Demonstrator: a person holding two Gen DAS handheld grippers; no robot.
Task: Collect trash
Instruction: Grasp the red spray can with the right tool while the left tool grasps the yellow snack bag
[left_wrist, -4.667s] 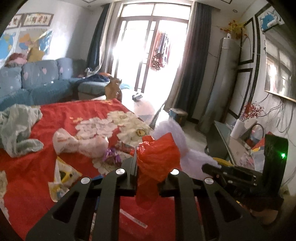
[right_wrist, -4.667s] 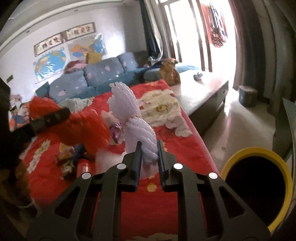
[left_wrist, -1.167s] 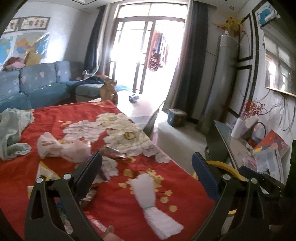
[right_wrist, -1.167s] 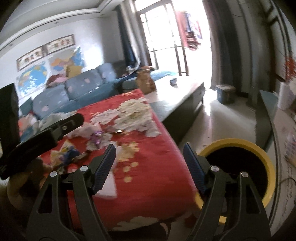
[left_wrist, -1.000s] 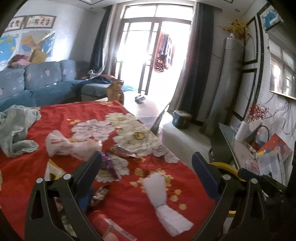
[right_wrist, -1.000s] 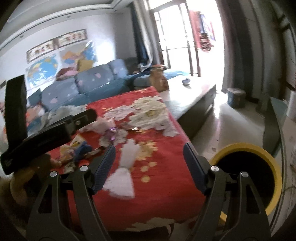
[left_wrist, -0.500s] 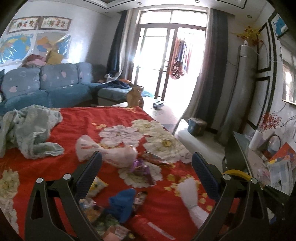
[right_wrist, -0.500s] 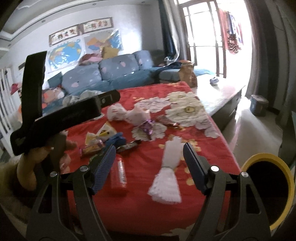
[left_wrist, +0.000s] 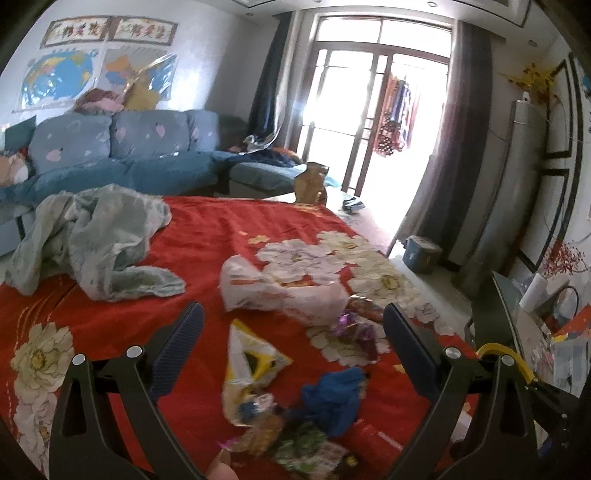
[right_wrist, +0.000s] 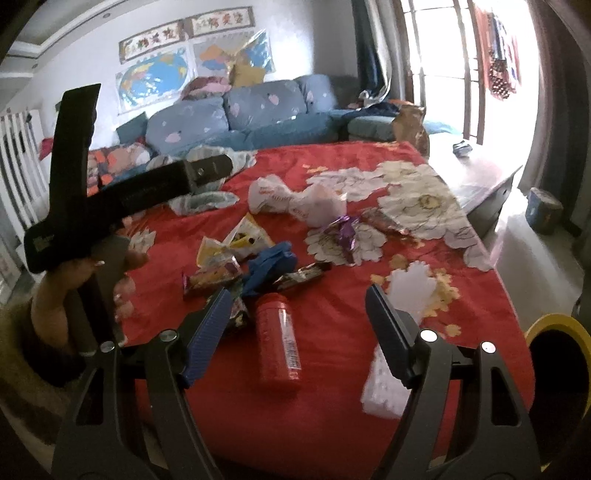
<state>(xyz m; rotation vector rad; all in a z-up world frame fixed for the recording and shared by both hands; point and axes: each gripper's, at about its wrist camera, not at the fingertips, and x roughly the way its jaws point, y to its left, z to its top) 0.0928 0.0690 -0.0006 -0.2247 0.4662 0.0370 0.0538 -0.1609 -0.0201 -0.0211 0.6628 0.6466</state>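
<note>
Trash lies scattered on the red flowered cloth (right_wrist: 332, 387) that covers the table. A red bottle (right_wrist: 277, 341) lies on its side, directly ahead of the right gripper (right_wrist: 295, 325), in the gap between its two fingers and nearer the left one, not touched by either. Just beyond it sits a crumpled blue glove (right_wrist: 269, 267), flanked by snack wrappers (right_wrist: 210, 277) and a yellow-and-white packet (right_wrist: 236, 243). A purple foil wrapper (right_wrist: 345, 232) lies further out, and a white plastic bag (right_wrist: 295, 201) beyond that. A white foam sleeve (right_wrist: 402, 332) lies to the right, partly hidden behind the right finger.

Right gripper: jaws apart and closing slightly; the bottle is between them but no pad presses on it.

Left gripper (left_wrist: 291, 336): jaws wide apart, holding nothing. In its view the yellow-and-white packet (left_wrist: 251, 358) lies in the gap between the fingers, the blue glove (left_wrist: 332, 398) lower and toward the right finger, the white plastic bag (left_wrist: 280, 291) beyond the tips. Mixed wrappers (left_wrist: 291, 443) lie at the lower edge, blurred.

A person's hand (right_wrist: 77, 291) grips the left gripper's handle at the left of the right wrist view.

The yellow-rimmed bin (right_wrist: 557, 362) stands on the floor off the table's right edge. A grey-green cloth (left_wrist: 92, 240) is heaped at the far left of the table.
</note>
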